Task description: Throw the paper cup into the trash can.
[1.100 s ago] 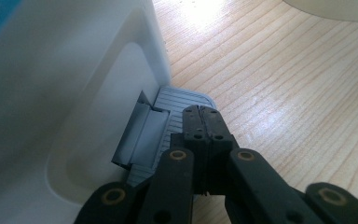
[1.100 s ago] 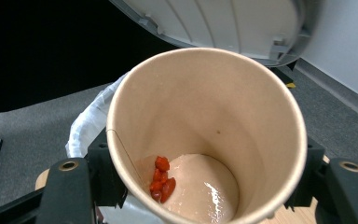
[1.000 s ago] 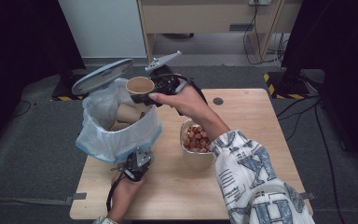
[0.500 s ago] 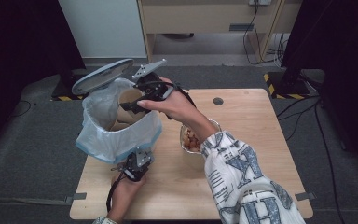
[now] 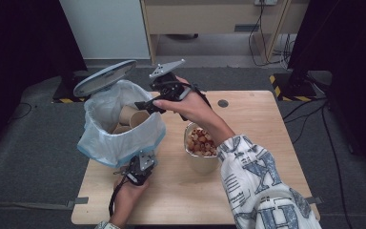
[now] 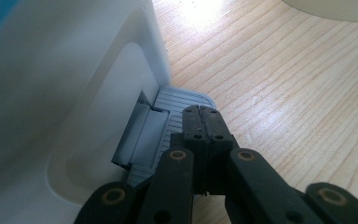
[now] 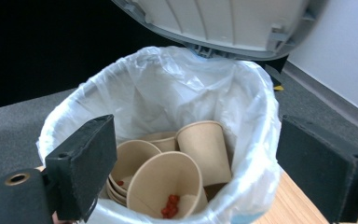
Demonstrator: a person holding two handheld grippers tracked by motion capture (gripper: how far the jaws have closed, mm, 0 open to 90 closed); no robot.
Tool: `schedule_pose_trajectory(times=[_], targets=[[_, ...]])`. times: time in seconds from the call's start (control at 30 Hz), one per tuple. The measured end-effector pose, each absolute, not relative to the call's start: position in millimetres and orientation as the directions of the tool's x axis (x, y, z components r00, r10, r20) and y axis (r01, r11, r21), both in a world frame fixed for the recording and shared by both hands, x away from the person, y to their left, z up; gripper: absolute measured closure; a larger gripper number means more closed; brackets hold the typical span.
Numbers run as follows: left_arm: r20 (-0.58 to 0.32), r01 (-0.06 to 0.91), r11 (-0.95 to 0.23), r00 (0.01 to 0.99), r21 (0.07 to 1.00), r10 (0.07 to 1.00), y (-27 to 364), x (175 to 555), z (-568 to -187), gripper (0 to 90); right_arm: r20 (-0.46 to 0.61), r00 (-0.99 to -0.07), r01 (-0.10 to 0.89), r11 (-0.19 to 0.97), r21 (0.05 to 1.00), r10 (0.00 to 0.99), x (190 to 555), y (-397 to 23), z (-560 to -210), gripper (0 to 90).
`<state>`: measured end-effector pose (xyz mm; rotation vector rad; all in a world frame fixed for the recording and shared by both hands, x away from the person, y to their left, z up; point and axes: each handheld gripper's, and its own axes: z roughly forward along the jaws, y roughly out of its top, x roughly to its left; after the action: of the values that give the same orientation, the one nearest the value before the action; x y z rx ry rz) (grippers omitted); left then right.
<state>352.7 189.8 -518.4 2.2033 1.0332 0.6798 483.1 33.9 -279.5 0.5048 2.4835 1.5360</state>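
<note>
Right gripper (image 5: 145,106), jaws just opening, empty (cup (image 5: 138,116) dropped): lift straight above bin (image 5: 106,145), pedal (image 6: 179,105) pressed.

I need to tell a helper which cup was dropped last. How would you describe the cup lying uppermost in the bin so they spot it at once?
Find the white pedal bin at the table's left, lined with a clear bag, its lid up. Inside lie several brown paper cups; take the tilted cup nearest the front rim, mouth facing out. Unlike its neighbours, it has small red bits inside.
</note>
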Motion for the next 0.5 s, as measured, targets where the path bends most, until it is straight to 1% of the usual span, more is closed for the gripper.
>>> schedule_pose_trajectory(times=[0.5], targets=[[0.191,0.492,-0.514,0.565,0.703,0.803,189.8,352.6,-518.4,89.1,0.053,-0.899,0.244,0.397,0.885,0.434,489.6,3.7,-288.2,9.6]])
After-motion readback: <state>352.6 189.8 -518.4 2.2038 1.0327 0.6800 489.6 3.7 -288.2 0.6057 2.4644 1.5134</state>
